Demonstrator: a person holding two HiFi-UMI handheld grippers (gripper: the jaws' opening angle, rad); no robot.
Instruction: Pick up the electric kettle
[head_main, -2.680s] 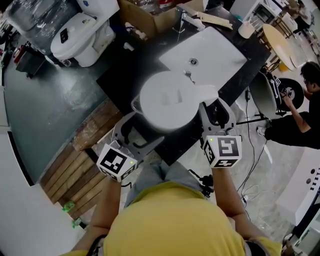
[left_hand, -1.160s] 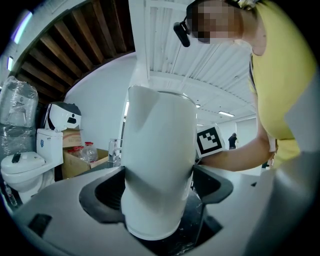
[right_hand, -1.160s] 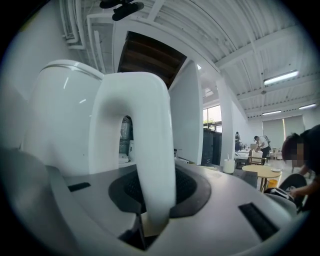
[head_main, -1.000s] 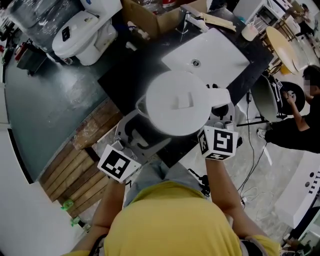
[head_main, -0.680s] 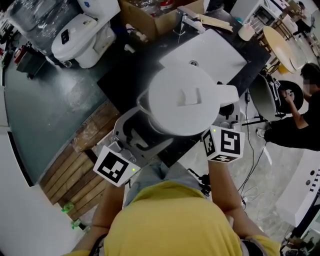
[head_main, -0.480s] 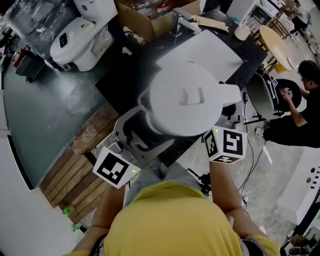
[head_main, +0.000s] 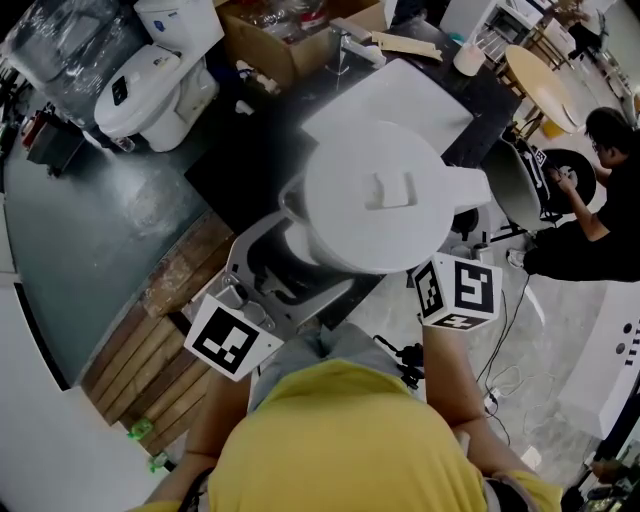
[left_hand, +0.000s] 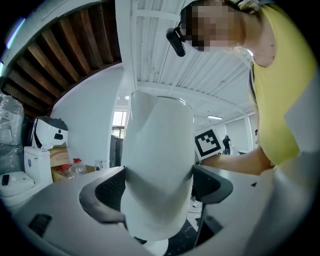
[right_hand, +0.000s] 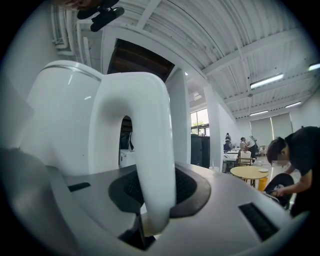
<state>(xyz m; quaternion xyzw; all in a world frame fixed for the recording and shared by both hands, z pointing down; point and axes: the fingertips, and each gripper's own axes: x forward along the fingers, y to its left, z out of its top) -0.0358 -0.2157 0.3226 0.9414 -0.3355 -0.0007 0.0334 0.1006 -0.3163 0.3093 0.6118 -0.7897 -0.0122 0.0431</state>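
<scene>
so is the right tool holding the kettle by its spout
No, the right gripper view shows the right tool closed on the arched white handle of the kettle.

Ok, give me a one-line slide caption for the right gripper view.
Right tool gripping the handle of the white electric kettle.

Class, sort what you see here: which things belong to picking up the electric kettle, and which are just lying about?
Belong to the job:
electric kettle
left hand-held gripper, shut on the kettle
right hand-held gripper, shut on its handle

Just lying about:
toilet
cardboard box
white basin
round table
</scene>
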